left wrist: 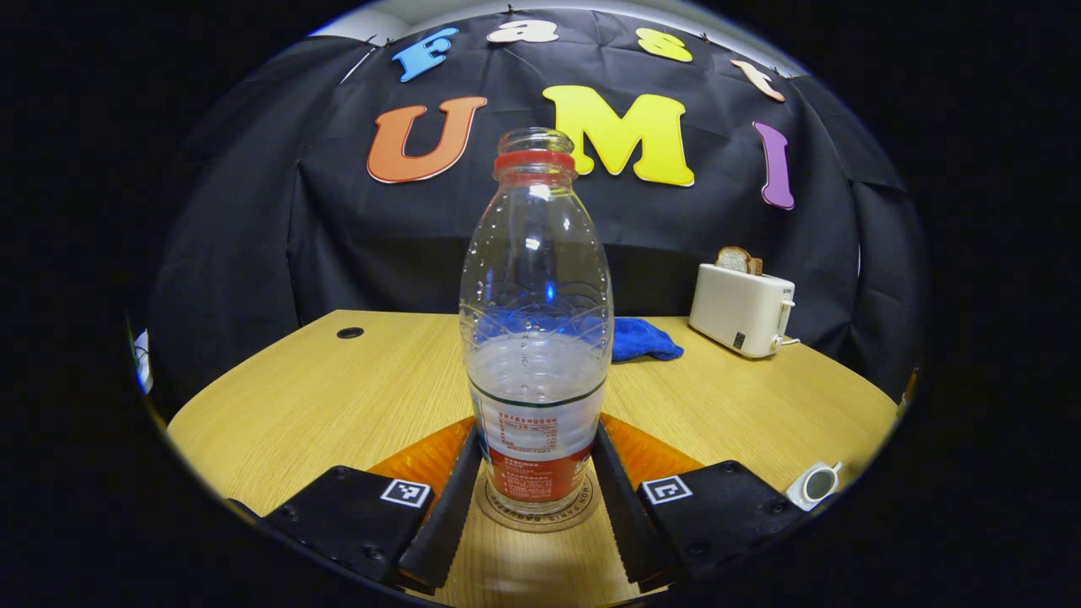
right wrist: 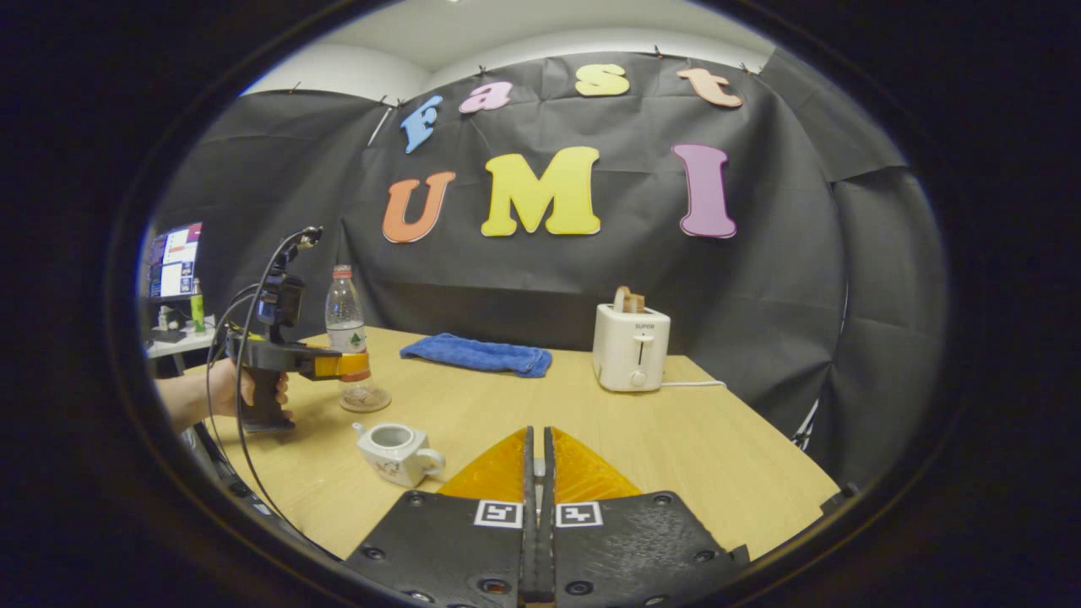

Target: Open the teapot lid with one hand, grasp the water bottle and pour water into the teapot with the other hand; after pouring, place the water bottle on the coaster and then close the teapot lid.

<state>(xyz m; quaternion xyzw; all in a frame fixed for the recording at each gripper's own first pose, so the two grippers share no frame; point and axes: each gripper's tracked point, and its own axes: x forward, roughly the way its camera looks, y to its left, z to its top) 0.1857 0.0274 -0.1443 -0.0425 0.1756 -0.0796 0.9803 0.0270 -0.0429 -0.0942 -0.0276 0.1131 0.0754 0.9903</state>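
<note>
1. The water bottle [left wrist: 536, 338] stands on the round coaster [left wrist: 537, 517], so I think the pouring is done and the put-down step is nearly over.
2. The left gripper [left wrist: 536, 481] has its jaws on both sides of the bottle. I cannot tell if they press it or have let go.
3. The right gripper [right wrist: 537, 473] has its jaws clenched. A small pale thing sits between them, maybe the lid.
4. The teapot [right wrist: 395, 452] is open, at 10 o'clock from the right gripper.
5. Next, the left jaws must let go, then the lid goes on the teapot.
6. The desk [right wrist: 676, 439] is light wood. A blue cloth [right wrist: 477, 353] and a toaster [right wrist: 631, 346] sit at 12 o'clock, near the black wall.
</note>
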